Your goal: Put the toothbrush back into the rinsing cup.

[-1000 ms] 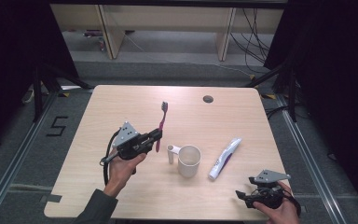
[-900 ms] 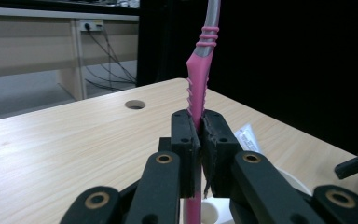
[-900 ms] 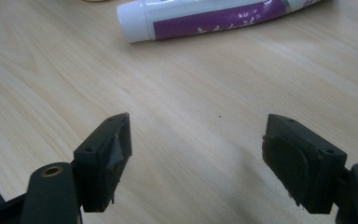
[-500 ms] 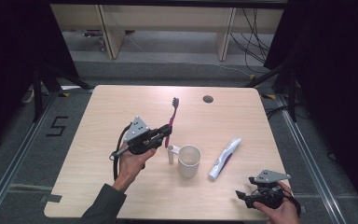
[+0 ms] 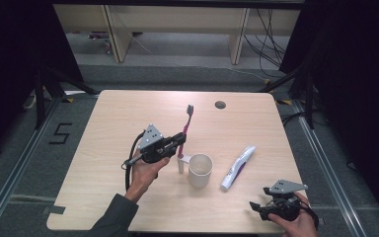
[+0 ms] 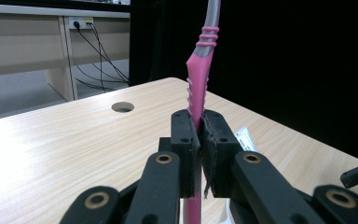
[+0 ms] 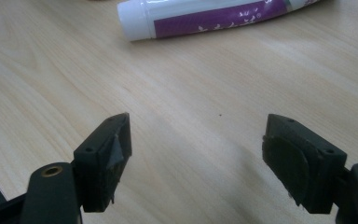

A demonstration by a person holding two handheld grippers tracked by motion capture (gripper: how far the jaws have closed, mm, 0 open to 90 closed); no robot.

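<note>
Light wooden table (image 5: 108,123), round grommet hole (image 5: 220,104) near far edge. Grey floor (image 5: 19,163), number 5 marking (image 5: 59,133). Black curtains (image 5: 355,74) either side. Pale cabinet legs, trailing cables (image 5: 271,34) behind.

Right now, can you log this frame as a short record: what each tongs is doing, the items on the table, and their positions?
left tongs: shut on pink toothbrush, held upright, head up
toothbrush position: just left of the white cup, lower end beside the rim, not inside
right tongs: open, holding nothing, low over the table at the near right corner
toothpaste tube: lying flat, right of the cup, untouched
</note>
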